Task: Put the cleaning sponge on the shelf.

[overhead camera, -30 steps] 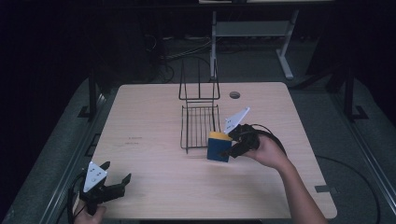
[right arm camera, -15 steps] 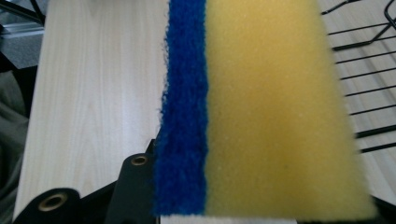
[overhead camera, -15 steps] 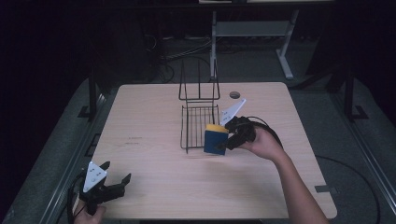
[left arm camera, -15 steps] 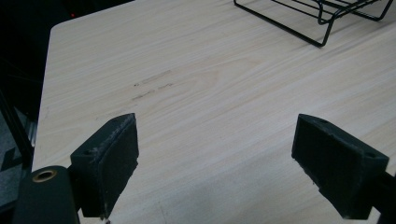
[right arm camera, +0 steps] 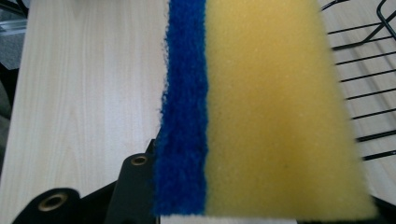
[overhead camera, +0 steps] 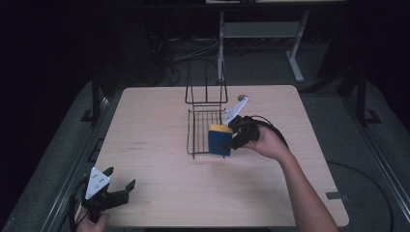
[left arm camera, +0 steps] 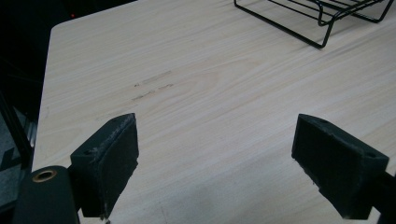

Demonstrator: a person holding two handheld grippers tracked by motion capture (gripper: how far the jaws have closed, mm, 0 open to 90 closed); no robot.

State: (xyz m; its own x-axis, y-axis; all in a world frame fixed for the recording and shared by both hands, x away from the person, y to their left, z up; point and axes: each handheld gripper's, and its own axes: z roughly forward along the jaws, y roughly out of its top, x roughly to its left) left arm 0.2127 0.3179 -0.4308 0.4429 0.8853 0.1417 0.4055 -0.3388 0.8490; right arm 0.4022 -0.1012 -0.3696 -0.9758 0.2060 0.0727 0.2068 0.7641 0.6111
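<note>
My right gripper point(overhead camera: 231, 138) is shut on a yellow sponge with a blue scouring side point(overhead camera: 220, 139), which it holds on edge just above the right side of a black wire rack point(overhead camera: 200, 129) in the middle of the table. In the right gripper view the sponge point(right arm camera: 261, 107) stands close up between the jaws, its blue layer at the left, with the rack's wires point(right arm camera: 369, 88) at the right. My left gripper point(overhead camera: 118, 186) rests at the table's front left corner. Its pads point(left arm camera: 109, 161) stand wide apart with nothing between them.
The rack has an upright wire back point(overhead camera: 206, 87) on its far side. A small dark round spot point(overhead camera: 242, 97) sits on the table behind the rack. The light wooden table point(overhead camera: 159, 145) ends near my left hand. A metal stand point(overhead camera: 263, 31) is on the floor beyond.
My right gripper has carried the sponge a little to the left and farther away, from beside the rack's near right corner to over its right side. The left gripper has stayed put.
</note>
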